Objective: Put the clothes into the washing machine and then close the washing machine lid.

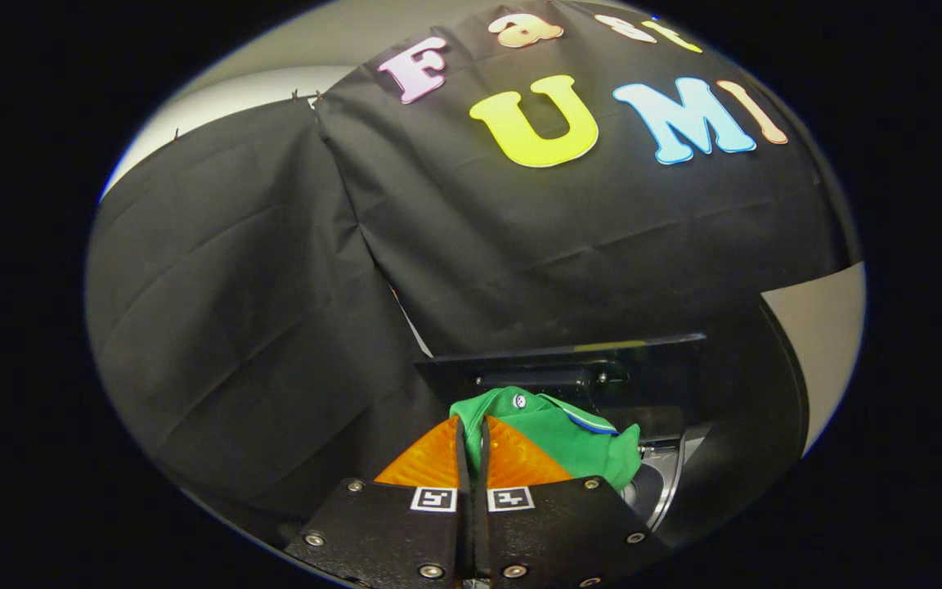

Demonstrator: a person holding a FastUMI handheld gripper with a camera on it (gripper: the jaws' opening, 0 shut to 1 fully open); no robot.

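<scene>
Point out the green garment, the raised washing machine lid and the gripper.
Green garment (569, 433): gripper view, on its bunched fabric just beyond the jaws.
Washing machine lid (561, 360): gripper view, on the raised dark panel behind the garment.
Gripper (473, 433): gripper view, where the jaws pinch the garment's edge.

My gripper (471, 429) shows as two broad, flat black plates set side by side, with only a thin dark seam between them. Each plate carries round silver screw heads near its corners and along its lower edge. At the inner top corner of each plate sits a small square marker, a black pattern on white. From the plates my two fingers (430, 462) rise as ribbed triangular wedges, narrowing to points that stand close together.
</scene>
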